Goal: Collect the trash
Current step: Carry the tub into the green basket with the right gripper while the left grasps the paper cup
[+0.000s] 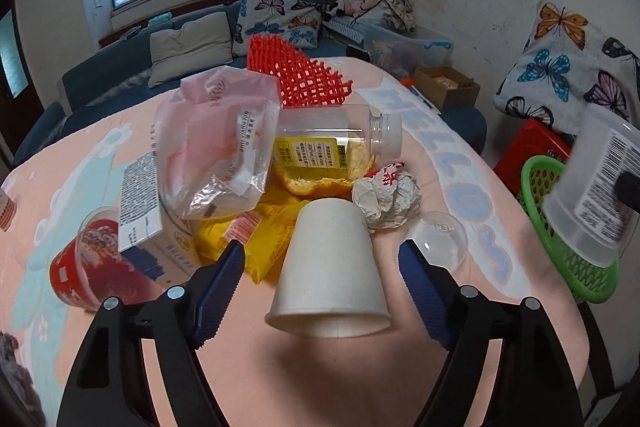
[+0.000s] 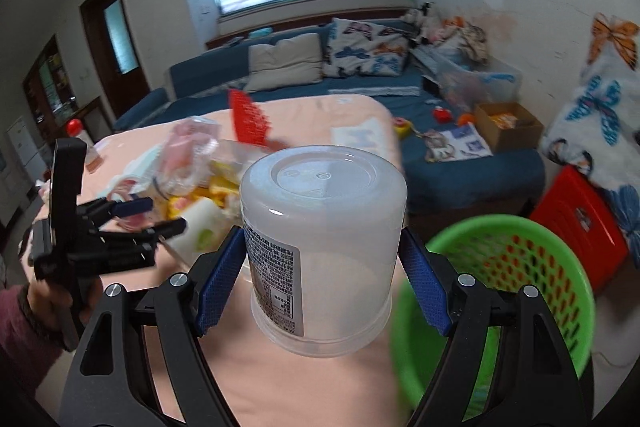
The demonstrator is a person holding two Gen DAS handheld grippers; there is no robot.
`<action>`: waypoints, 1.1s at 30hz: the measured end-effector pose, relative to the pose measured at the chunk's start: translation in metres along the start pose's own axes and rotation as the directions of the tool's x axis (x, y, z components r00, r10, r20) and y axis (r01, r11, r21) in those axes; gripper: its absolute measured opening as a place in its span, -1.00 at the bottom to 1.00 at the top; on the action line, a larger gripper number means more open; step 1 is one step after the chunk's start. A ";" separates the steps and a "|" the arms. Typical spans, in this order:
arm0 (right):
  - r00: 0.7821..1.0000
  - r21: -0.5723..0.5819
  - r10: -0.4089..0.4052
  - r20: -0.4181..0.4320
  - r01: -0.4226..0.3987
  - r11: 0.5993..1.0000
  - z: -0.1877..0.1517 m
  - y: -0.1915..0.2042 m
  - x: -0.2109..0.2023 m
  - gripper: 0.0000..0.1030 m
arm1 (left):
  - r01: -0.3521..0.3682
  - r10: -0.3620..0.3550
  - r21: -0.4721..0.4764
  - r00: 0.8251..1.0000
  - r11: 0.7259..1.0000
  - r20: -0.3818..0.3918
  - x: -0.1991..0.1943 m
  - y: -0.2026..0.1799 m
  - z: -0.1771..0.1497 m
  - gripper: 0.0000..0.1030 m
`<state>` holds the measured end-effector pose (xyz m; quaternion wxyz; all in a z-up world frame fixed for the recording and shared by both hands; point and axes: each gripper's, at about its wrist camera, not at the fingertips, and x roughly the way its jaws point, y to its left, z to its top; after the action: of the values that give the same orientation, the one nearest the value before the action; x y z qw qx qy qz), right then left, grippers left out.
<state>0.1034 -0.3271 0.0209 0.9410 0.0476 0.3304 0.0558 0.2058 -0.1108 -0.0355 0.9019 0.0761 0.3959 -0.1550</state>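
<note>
Most of the trash is still heaped on the pink cloth, so by my reading the job is barely begun; no rubbish shows inside the basket from either view. Going left to right in the left wrist view: a red printed cup lying on its side, a small carton, a crinkled clear bag, yellow wrappers, a red plastic mesh standing behind, a clear bottle on its side over orange peel, a balled paper wad, and a clear dome lid. The left gripper has its jaws spread wide to either side of an overturned white paper cup, matte and tapered, not yet touching it. Farther right, the right gripper pinches a frosted plastic tub, upside down, smooth-walled with a printed label. It hangs beside the green basket, a perforated plastic bin off the table's right edge.
</note>
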 end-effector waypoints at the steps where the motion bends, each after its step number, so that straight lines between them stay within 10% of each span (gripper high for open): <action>1: 1.000 0.012 -0.016 -0.003 0.016 1.000 -0.005 -0.008 -0.002 0.50 | -0.008 0.008 0.006 1.000 1.000 -0.007 0.004 -0.002 0.002 0.49; 16: 0.976 0.141 -0.197 -0.096 0.209 0.968 -0.047 -0.100 0.000 0.50 | -0.024 0.030 0.051 0.992 0.998 -0.125 0.044 -0.013 0.002 0.18; 33: 0.956 0.206 -0.207 -0.208 0.250 0.946 -0.084 -0.140 0.031 0.51 | 0.027 -0.026 0.039 0.999 0.999 -0.042 -0.011 -0.025 -0.011 0.11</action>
<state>0.0844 -0.4571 -0.0813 0.8946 0.1120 0.4234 -0.0885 0.1826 -0.1288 -0.0350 0.8898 0.0916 0.4123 -0.1731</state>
